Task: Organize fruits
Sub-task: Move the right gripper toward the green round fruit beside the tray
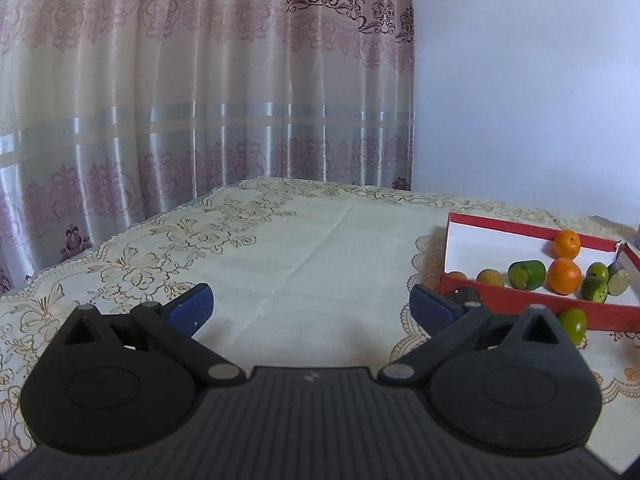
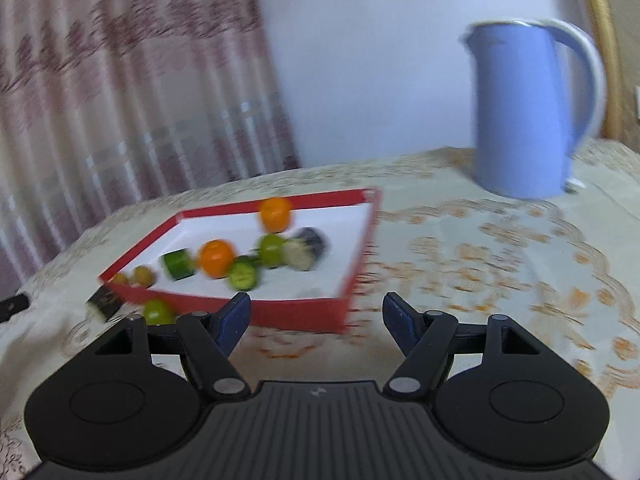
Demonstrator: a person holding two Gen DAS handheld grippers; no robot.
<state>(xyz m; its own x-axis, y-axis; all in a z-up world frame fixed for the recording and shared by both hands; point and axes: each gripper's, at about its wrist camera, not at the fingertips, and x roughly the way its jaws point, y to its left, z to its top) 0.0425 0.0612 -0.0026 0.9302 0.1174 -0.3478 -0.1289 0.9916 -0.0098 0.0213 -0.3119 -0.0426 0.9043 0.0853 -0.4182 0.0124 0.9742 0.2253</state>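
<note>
left gripper (image 1: 312, 304): jaws spread wide, nothing between them, above the bare tablecloth (image 1: 304, 248). right gripper (image 2: 316, 316): jaws apart, empty, aimed at the near wall of the red tray (image 2: 304, 312). the right wrist view is motion-blurred.

tray contents, counted from the left wrist view: 2 oranges, one at the back wall (image 1: 567, 244) and one in the middle (image 1: 564, 276); 2 small tan fruits at the near left corner (image 1: 490, 277); 1 cut green piece (image 1: 526, 275); 2 whole limes right of the middle orange (image 1: 595, 289); 1 halved lime (image 1: 619, 283); a dark piece beside it, partly hidden.

outside the tray: 1 green lime (image 1: 573, 323) on the cloth touching or just beside the near wall, and 1 dark fruit (image 1: 464, 294) near the corner, partly behind the left gripper's finger.

1 blue kettle (image 2: 528, 116) stands on the table, well apart from the tray.
</note>
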